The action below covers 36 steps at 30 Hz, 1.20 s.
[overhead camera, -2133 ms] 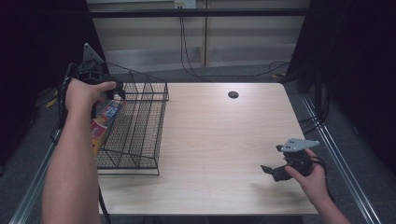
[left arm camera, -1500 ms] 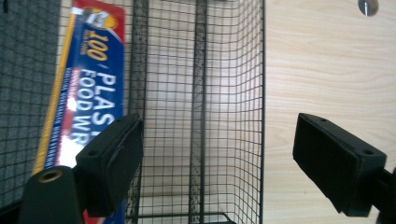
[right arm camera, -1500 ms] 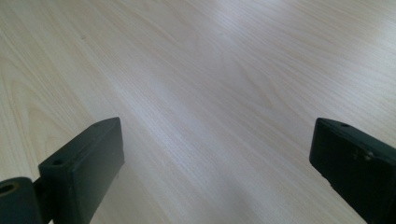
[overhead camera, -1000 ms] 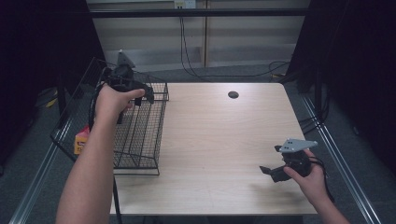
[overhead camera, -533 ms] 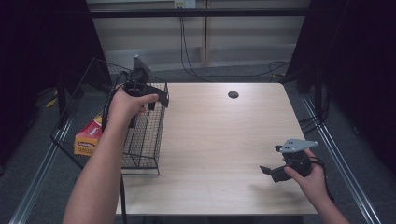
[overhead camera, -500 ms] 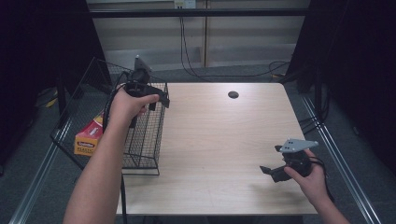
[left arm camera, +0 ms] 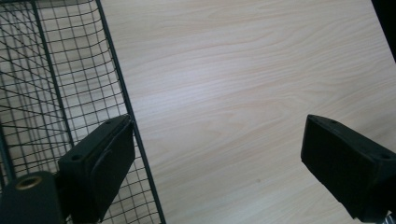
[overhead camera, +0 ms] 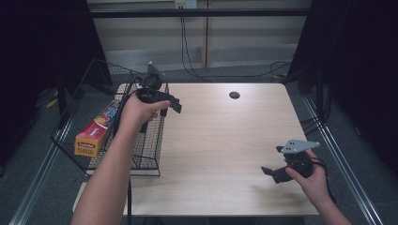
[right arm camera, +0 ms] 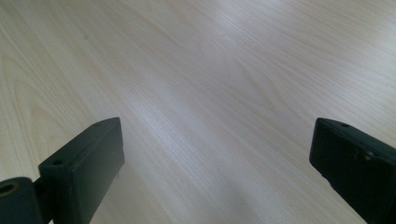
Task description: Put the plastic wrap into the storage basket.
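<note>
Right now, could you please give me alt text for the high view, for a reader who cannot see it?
A person holds the open left gripper above a wire basket tipped off the wooden table's left edge, a long box lying inside. The right gripper rests open near the front right.

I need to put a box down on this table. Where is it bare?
Bare: the light wooden tabletop between the black wire basket and the right gripper, up to the round dark hole. Crowded: the left edge, with basket and left gripper.
</note>
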### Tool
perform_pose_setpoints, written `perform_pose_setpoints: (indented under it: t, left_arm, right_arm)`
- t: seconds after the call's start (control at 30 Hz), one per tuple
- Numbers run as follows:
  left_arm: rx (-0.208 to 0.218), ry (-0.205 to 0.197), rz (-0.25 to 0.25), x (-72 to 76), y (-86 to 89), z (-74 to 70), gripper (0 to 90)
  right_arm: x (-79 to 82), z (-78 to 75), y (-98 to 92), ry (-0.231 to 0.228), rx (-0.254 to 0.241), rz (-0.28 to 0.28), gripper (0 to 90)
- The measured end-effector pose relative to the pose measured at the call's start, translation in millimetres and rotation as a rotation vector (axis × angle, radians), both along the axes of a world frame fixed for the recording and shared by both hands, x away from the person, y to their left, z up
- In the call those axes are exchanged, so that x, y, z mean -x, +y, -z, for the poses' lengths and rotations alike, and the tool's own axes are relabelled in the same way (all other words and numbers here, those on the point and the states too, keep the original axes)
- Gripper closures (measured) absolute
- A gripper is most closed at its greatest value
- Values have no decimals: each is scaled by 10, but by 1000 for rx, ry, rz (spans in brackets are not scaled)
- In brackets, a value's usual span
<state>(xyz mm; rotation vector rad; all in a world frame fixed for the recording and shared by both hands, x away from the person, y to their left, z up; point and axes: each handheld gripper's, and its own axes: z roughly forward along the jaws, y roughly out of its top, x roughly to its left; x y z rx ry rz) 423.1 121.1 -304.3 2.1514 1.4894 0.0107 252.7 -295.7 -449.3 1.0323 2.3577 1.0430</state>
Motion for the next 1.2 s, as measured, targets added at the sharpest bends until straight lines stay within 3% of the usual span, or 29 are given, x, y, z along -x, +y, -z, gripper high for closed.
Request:
perform_pose_setpoints:
  t: [1.2]
  left_arm:
    - [29,25,166,178,-470,447,99]
  right_arm:
    - [2,12,25,2,12,-5,30]
